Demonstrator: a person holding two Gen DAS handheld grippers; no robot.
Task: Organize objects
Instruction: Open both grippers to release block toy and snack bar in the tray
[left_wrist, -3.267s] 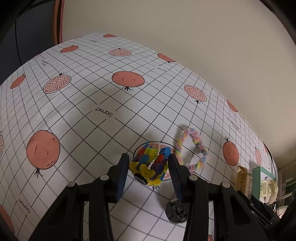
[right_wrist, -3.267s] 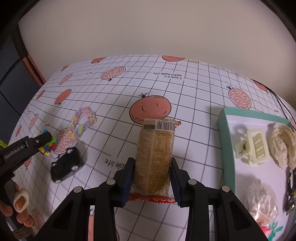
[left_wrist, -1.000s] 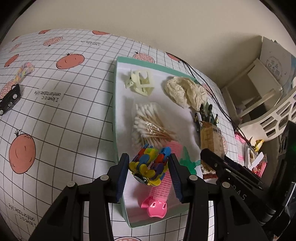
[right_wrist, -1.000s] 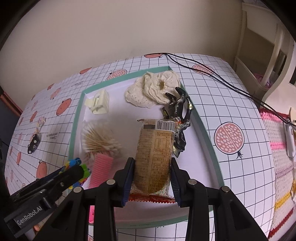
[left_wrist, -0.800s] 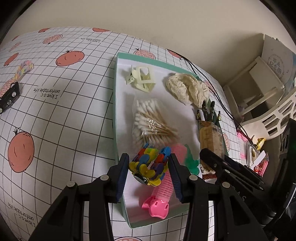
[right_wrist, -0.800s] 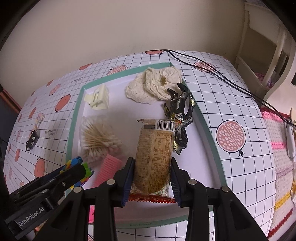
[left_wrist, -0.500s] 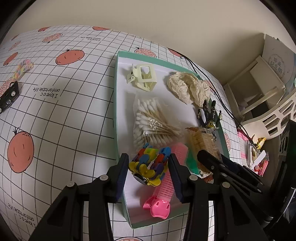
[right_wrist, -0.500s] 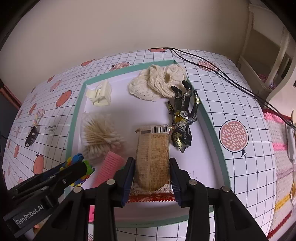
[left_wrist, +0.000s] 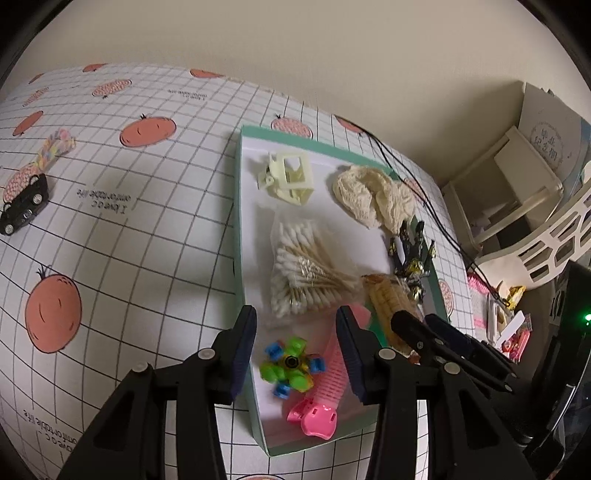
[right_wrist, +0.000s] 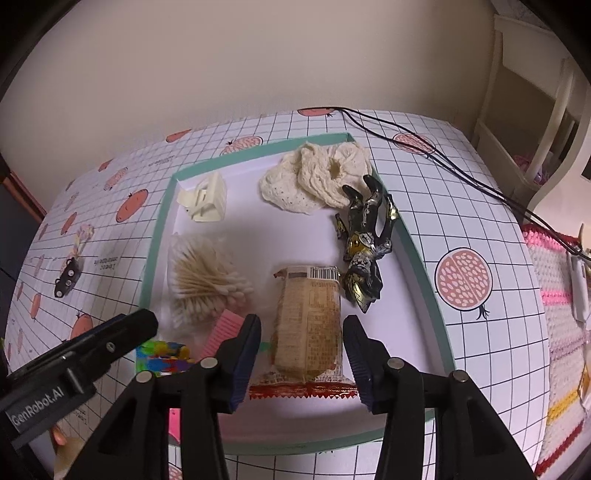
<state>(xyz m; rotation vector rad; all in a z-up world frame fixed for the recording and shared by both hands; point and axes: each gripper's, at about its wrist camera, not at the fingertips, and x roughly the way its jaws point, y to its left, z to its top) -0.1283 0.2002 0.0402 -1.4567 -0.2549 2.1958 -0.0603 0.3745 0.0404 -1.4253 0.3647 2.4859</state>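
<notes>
Both grippers hang over the near end of the teal tray (right_wrist: 417, 254), jaws spread wide, nothing pinched. Left gripper (left_wrist: 295, 341): the colorful fidget toy (left_wrist: 291, 369) lies flat on the tray floor right between and below its fingertips, near the tray's left wall, touching the pink comb (left_wrist: 325, 384) on its right side. Right gripper (right_wrist: 301, 341): the snack packet (right_wrist: 308, 328) lies on the tray floor between its jaws, long axis running straight away from the gripper, barcode end far, red crimped edge near; jaws clear of the wrapper on both sides. Both items look already placed, so the next move is likely a straight lift-out and back. What's left outside the tray: the black toy car (left_wrist: 24, 206) and the pastel braided loop (left_wrist: 55, 146), both well to the tray's left on the fruit-print tablecloth (left_wrist: 129, 240), so the left gripper is the nearer one. Car's long axis runs diagonal to the tray's left wall. Also in the tray: cotton swabs (right_wrist: 207, 280), cream hair claw (right_wrist: 207, 199), cream scrunchie (right_wrist: 317, 177), dark figurine (right_wrist: 365, 243) beside the packet's right.
</notes>
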